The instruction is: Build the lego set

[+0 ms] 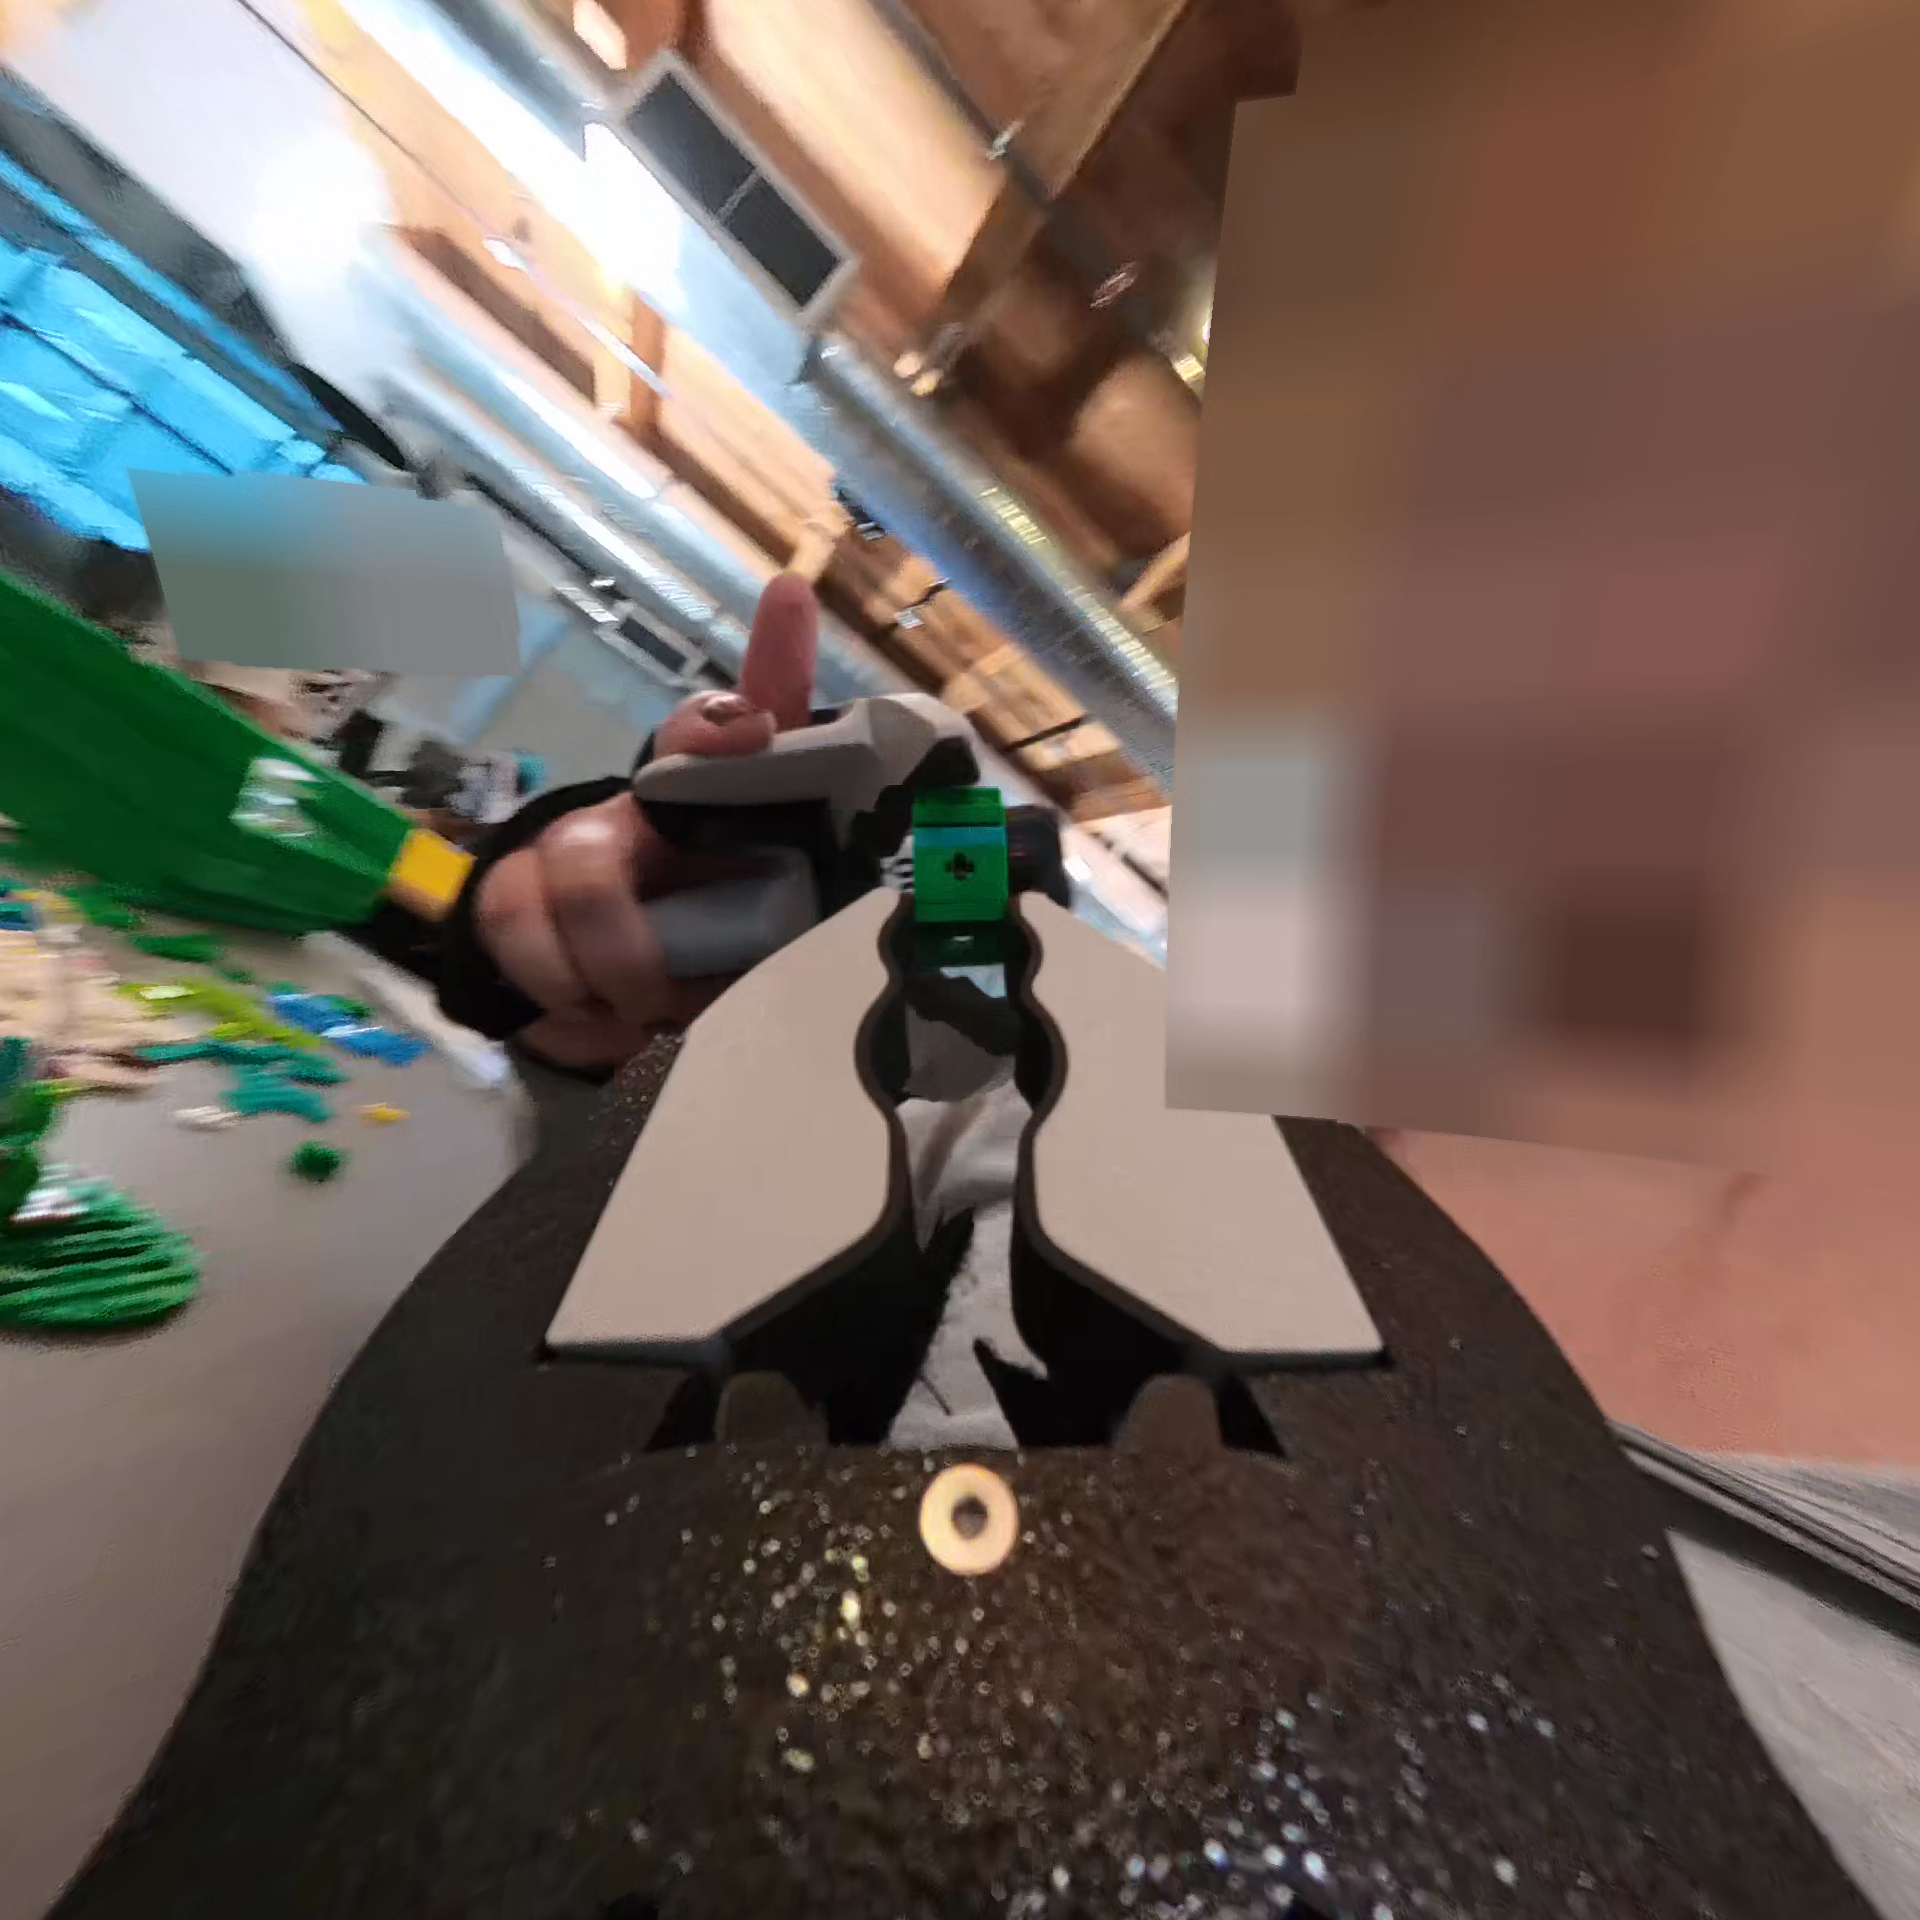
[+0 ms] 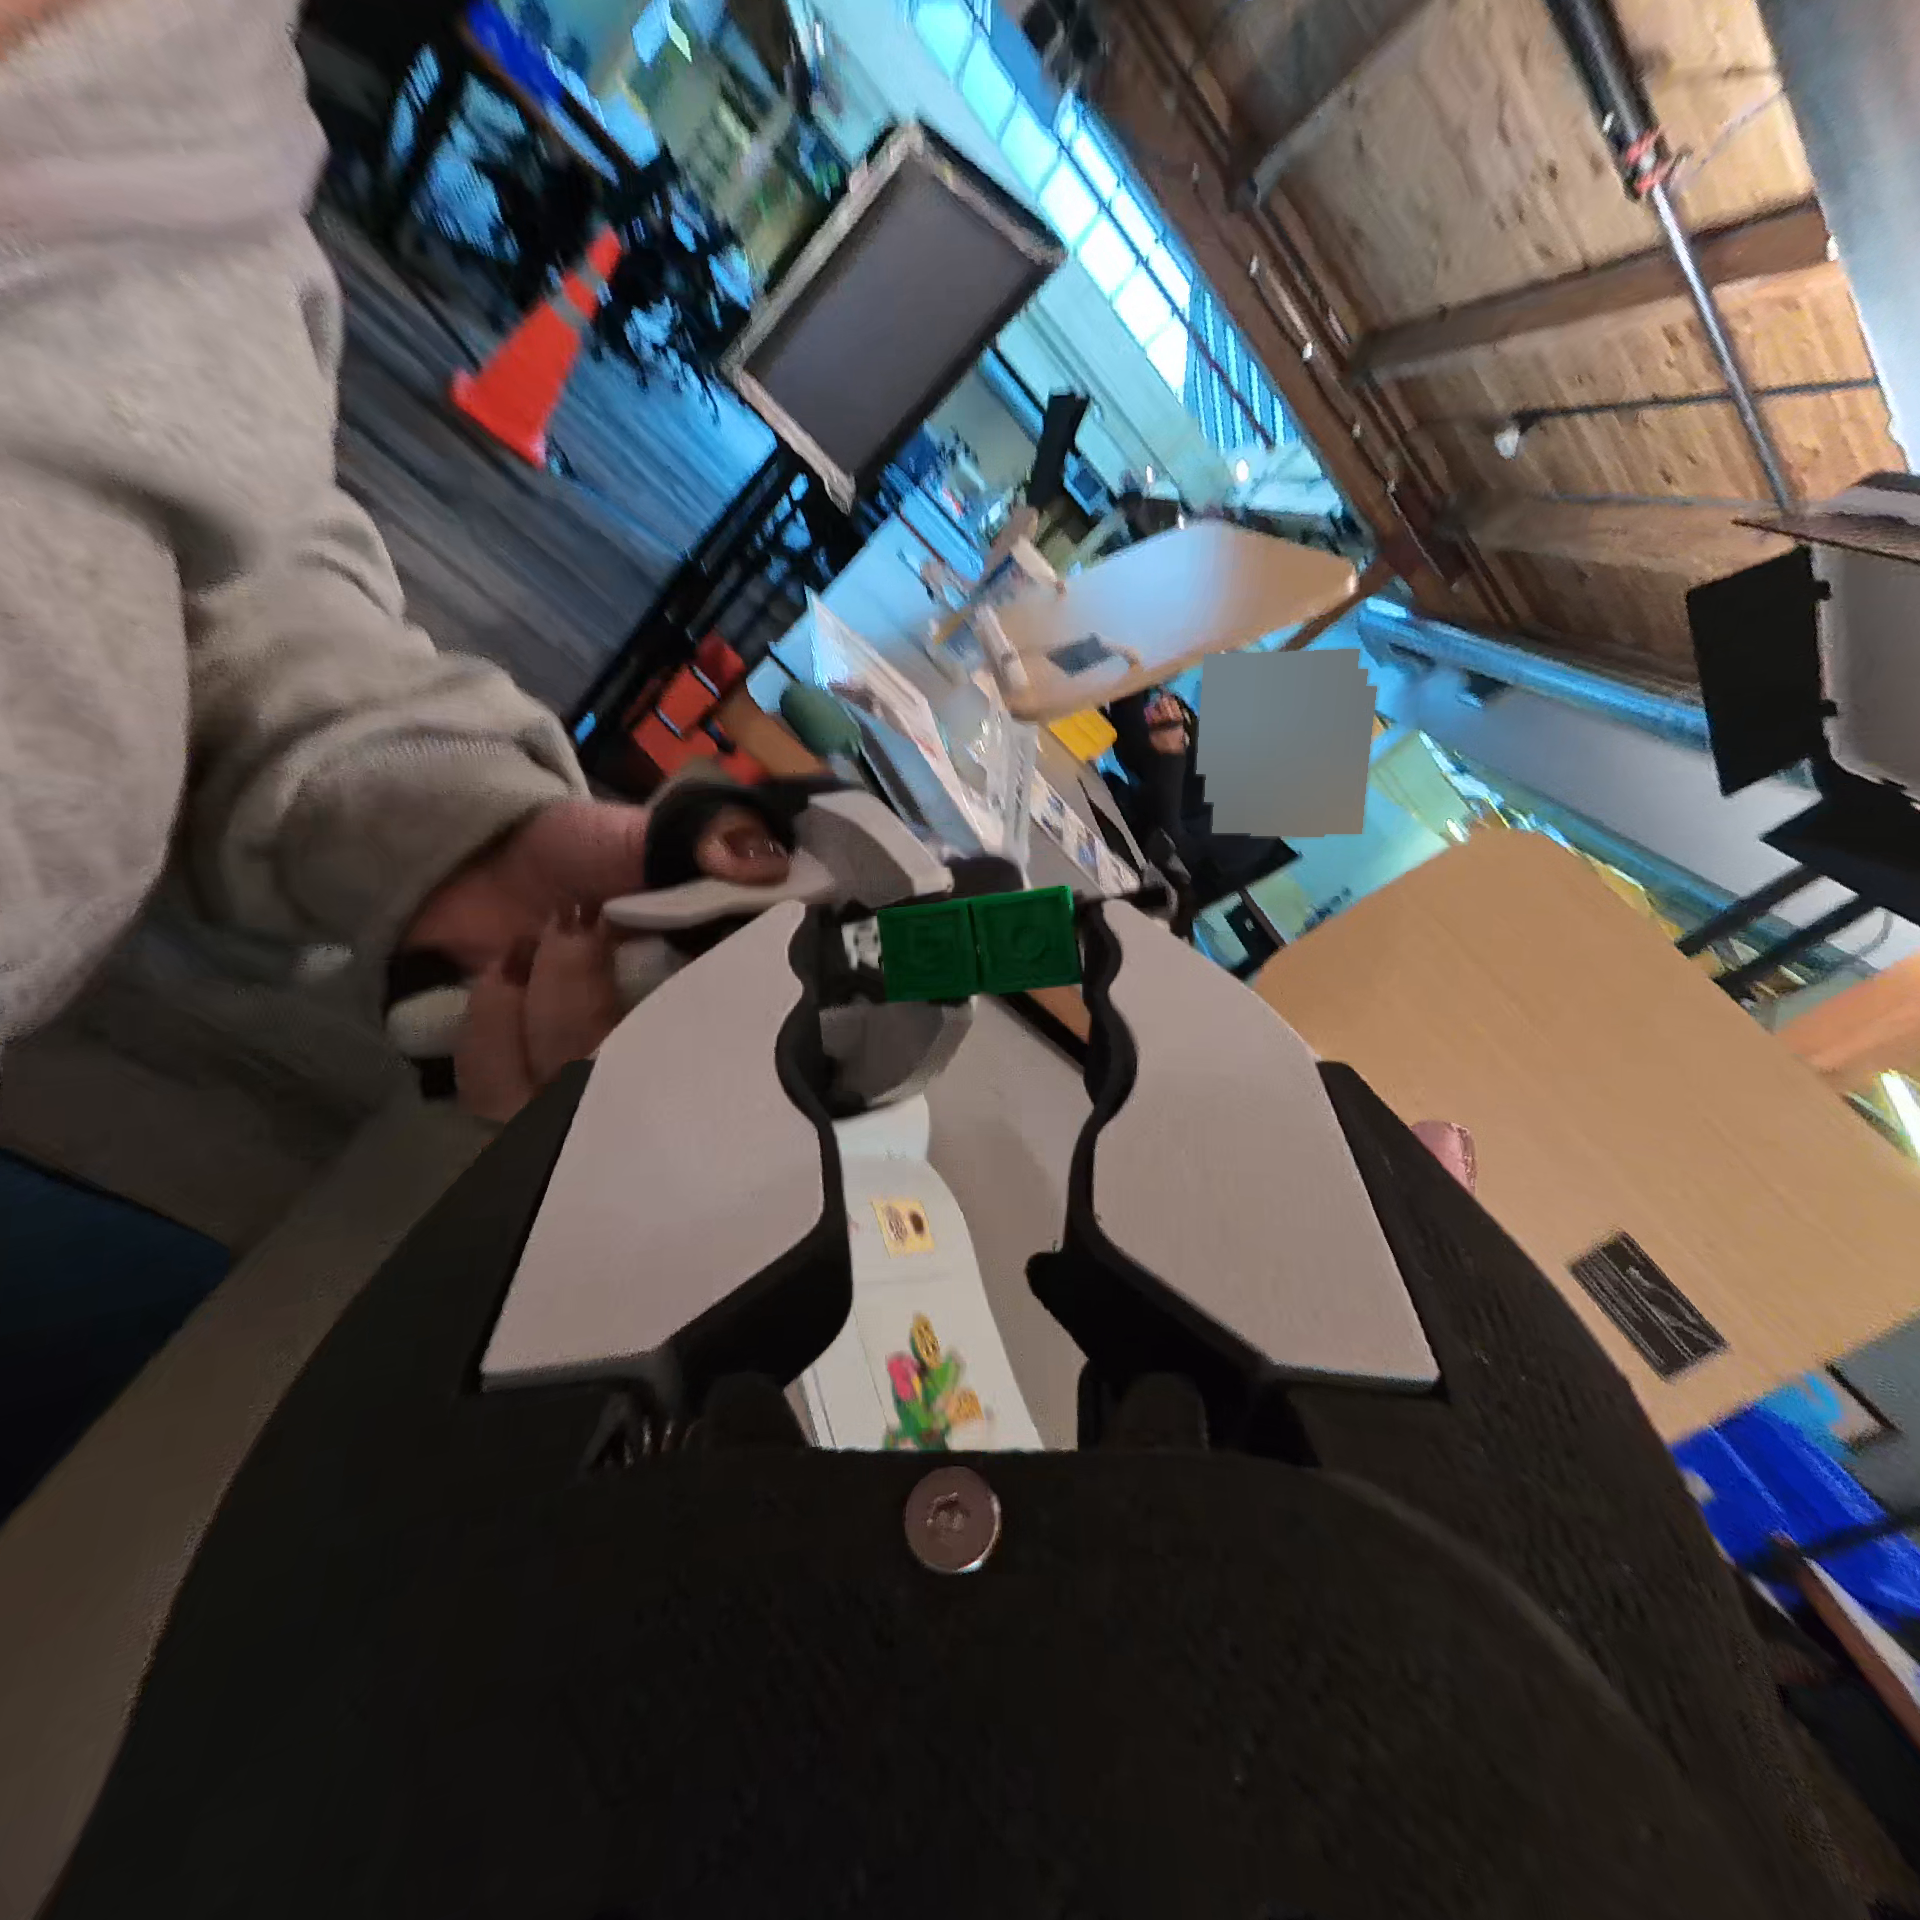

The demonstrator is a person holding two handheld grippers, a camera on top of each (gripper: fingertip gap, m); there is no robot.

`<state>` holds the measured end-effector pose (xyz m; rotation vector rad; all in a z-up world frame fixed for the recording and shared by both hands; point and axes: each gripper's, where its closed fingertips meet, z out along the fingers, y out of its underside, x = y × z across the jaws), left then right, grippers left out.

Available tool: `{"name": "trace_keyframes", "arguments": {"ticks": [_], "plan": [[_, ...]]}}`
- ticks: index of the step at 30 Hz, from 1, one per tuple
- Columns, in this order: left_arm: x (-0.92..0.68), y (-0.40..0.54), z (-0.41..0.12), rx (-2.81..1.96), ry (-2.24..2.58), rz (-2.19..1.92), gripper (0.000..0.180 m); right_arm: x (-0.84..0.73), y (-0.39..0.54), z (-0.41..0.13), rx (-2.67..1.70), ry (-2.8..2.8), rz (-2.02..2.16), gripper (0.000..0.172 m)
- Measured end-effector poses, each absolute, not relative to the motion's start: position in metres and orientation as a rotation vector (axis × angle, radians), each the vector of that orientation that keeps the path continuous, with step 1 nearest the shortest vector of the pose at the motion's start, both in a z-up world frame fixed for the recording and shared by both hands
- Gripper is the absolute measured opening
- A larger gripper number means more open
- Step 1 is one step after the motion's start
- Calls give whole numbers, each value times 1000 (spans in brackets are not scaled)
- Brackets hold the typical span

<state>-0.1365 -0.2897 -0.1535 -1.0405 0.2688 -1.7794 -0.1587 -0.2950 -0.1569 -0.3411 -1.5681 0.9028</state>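
Observation:
My left gripper (image 1: 961, 914) is shut on a small stack of green bricks (image 1: 958, 857) with a light-blue layer, and both pads press its sides. It is held up in the air. The right gripper (image 1: 831, 790), in a person's hand, shows just beyond the stack, with one black fingertip at the stack's top. In the right wrist view the green stack (image 2: 977, 940) lies across the right gripper's (image 2: 945, 951) fingertips. It reaches the right-hand pad (image 2: 1096, 951), and a gap shows at the left-hand pad. The left gripper (image 2: 748, 883) and its hand lie behind.
A large green build with a yellow brick (image 1: 431, 873) at its end juts in from the left. Several loose green and blue bricks (image 1: 270, 1039) lie on the grey table (image 1: 208, 1455). A person's grey sleeve (image 2: 208, 623) is close at the left. A wooden tabletop (image 2: 1558, 1091) is at the right.

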Motion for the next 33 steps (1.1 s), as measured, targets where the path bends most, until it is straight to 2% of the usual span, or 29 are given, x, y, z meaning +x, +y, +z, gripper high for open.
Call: {"name": "trace_keyframes", "arguments": {"ticks": [1,7,10,17,20,33], "plan": [[-136,-287,-155,-1089,266,-1710,16,-159,-291,-159,-363,-1584,862,47],[-140,-274,-161,-1248,197,-1491,15,-152,-275,-158,-380,-1618,652,32],[-139,-271,-165,-1304,202,-1443,16,-152,-272,-163,-374,-1662,570,31],[-139,-274,-162,-1292,187,-1493,16,-152,-270,-164,-358,-1672,523,32],[-140,-273,-162,-1290,167,-1511,16,-152,-268,-168,-376,-1686,524,41],[-133,-273,-160,-1270,127,-1551,15,-159,-268,-163,-372,-1570,449,38]]}}
